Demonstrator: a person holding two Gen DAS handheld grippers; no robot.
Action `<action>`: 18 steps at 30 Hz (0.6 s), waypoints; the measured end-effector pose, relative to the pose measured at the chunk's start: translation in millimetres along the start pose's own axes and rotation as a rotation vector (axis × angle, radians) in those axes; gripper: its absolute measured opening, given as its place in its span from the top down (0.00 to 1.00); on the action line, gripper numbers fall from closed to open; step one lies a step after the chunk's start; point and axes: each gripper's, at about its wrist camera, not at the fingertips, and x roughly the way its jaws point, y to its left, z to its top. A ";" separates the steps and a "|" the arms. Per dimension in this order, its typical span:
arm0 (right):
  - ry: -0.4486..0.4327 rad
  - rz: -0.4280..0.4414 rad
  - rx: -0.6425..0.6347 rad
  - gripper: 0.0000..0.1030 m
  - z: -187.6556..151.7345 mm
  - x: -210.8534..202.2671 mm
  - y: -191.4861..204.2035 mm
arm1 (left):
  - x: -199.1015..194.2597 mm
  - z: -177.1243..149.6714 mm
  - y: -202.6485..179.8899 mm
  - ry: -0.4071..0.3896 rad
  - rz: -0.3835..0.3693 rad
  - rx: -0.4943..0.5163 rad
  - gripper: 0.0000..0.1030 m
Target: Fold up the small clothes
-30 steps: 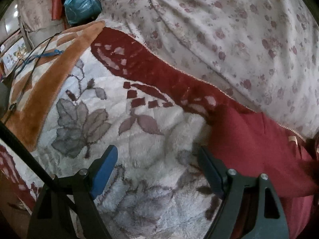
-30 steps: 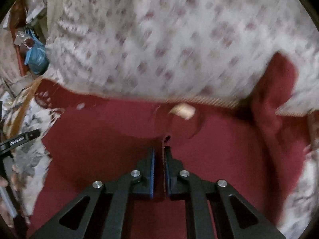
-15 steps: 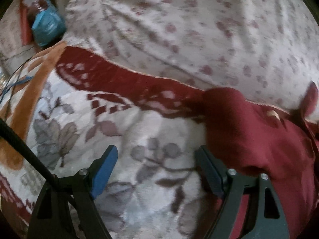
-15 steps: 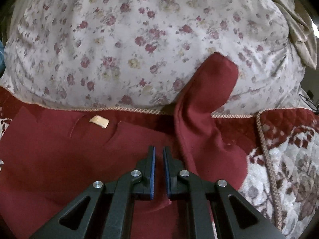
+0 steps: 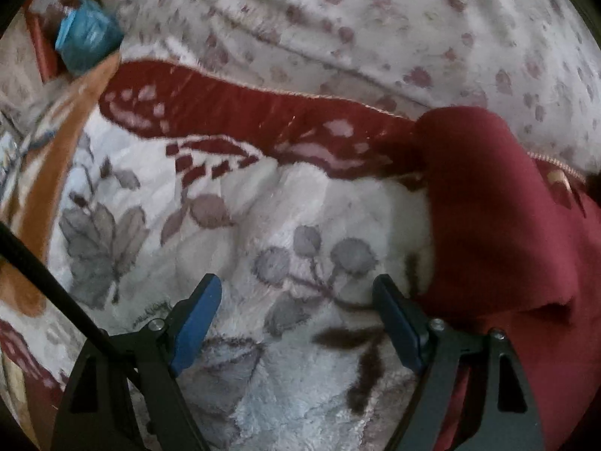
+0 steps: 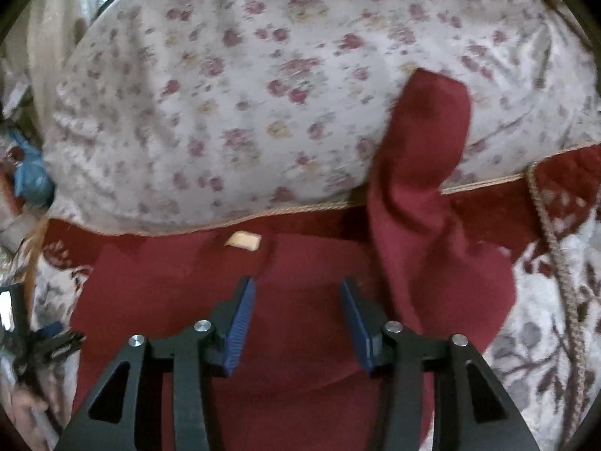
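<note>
We see the maroon garment (image 6: pixel 300 300) lying on the bed's plush blanket (image 5: pixel 263 263), one sleeve (image 6: pixel 424 143) flung up onto the floral quilt (image 6: pixel 225 94). Our right hand-held gripper (image 6: pixel 296 323) has just been spreading, nothing pinched; the left hand-held gripper (image 5: pixel 296 319) hangs spread over blanket — it may snag plush pile instead of cloth.

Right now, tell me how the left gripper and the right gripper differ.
The left gripper stands wide open over the fleecy white blanket with grey leaf print, beside the dark red garment; the right gripper hovers over that garment itself. The left's jaws gape wider; the right's have just been opening, with only flat cloth below, nothing pinched. Both have black frames with blue pads and hold nothing.
</note>
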 end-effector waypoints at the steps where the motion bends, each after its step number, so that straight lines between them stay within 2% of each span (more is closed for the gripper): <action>1: 0.016 -0.004 -0.025 0.50 -2.0 2.9 4.8 | -2.4 0.7 3.0 -0.007 -0.012 -0.015 0.21; 4: 0.040 -0.079 -0.083 0.50 -5.7 15.3 12.6 | -22.9 4.0 10.8 -0.095 -0.068 -0.066 0.21; 7: 0.082 -0.112 -0.095 0.50 -3.5 39.6 5.9 | -43.0 7.6 10.9 -0.178 -0.173 -0.095 0.20; 9: 0.111 -0.176 -0.082 0.50 -2.4 53.2 -4.8 | -46.7 10.7 4.8 -0.198 -0.223 -0.087 0.20; 11: 0.113 -0.152 -0.043 0.50 -4.7 56.3 -14.7 | -46.0 14.0 -6.2 -0.202 -0.250 -0.065 0.20; 12: 0.112 -0.144 -0.045 0.59 -5.9 56.5 -16.6 | -43.4 15.5 -11.7 -0.196 -0.257 -0.054 0.20; 13: 0.108 -0.147 -0.059 0.73 -7.0 55.9 -15.8 | -38.9 17.6 -18.8 -0.180 -0.255 -0.040 0.20; 14: 0.105 -0.149 -0.081 0.95 -7.8 54.7 -14.5 | -34.3 18.5 -24.3 -0.164 -0.242 -0.030 0.20; 16: 0.085 -0.131 -0.089 0.95 -4.5 45.8 -14.4 | -24.8 16.3 -33.2 -0.131 -0.188 -0.003 0.20; 18: 0.013 -0.154 -0.095 0.95 1.0 28.1 -15.4 | -12.7 13.8 -40.4 -0.082 -0.113 0.042 0.19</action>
